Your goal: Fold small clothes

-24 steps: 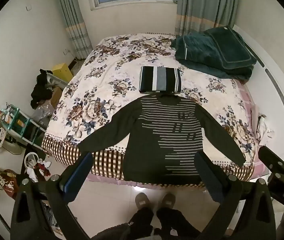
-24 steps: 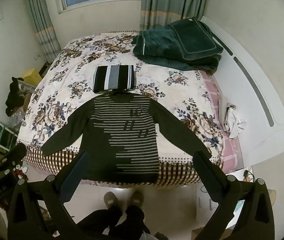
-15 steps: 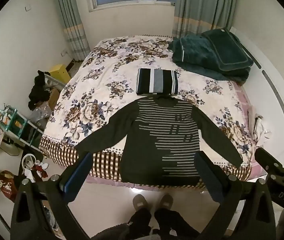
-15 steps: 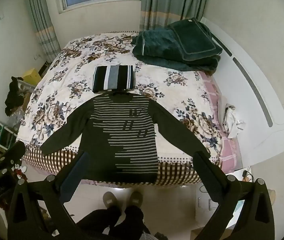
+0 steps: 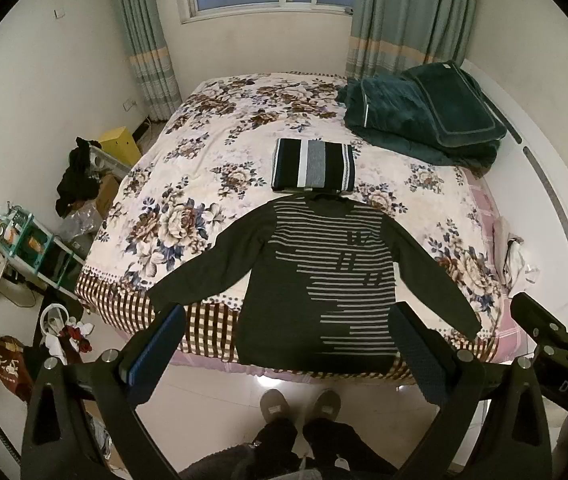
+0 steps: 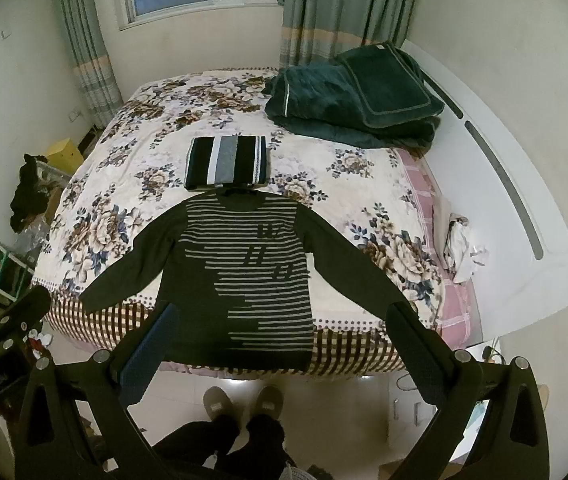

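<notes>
Sweater (image 5: 320, 280): dark, striped, spread flat at the bed's (image 5: 204, 184) foot edge, sleeves out, ahead of both grippers; hem hangs over the edge. Sits slightly farther ahead in both views than 0.8 s ago; layout unchanged.
Folded garment (image 5: 313, 165): striped, just beyond the sweater's collar, unmoved.
Left gripper (image 5: 290, 344): released, jaws wide, holding nothing, as before.
Right gripper (image 6: 280, 340): released, jaws wide, holding nothing, as before.
Slippers (image 6: 244, 400): 2, on floor below grippers.
</notes>
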